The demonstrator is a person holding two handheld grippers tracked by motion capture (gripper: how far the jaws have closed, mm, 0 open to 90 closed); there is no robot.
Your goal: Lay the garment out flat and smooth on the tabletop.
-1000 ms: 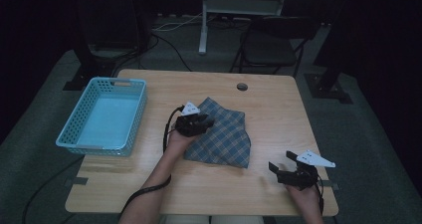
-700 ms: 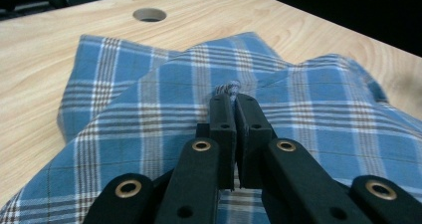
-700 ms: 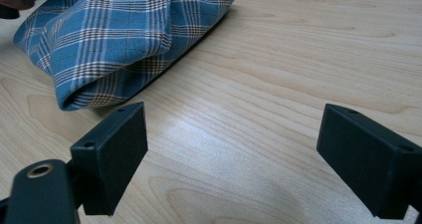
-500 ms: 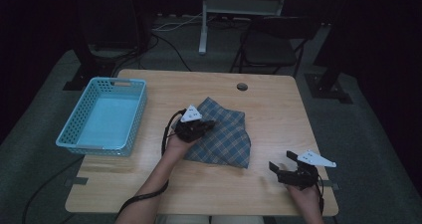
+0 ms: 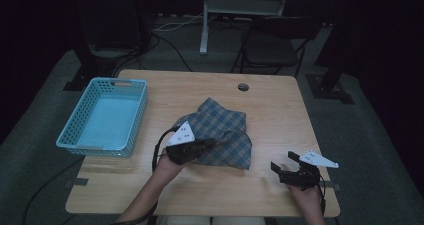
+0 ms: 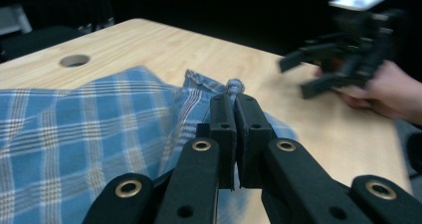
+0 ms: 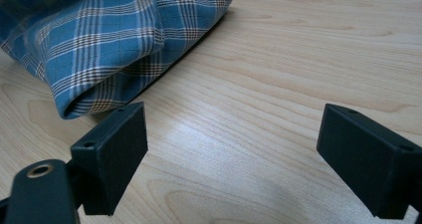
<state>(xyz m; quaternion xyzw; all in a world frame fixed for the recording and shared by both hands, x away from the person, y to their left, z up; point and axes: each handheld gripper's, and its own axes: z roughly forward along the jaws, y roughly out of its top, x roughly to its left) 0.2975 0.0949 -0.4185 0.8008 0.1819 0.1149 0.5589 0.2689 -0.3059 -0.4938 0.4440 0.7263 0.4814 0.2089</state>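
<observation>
My left gripper (image 6: 234, 102) is clamped on the plaid cloth's (image 5: 222, 132) edge while my right gripper (image 5: 290, 167) gapes, empty, near right.

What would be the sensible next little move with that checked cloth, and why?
Probably carry the pinched corner across the blue plaid cloth to fold it. The left gripper is shut on a bit of its edge, while the right gripper waits open on the table beside it.
</observation>
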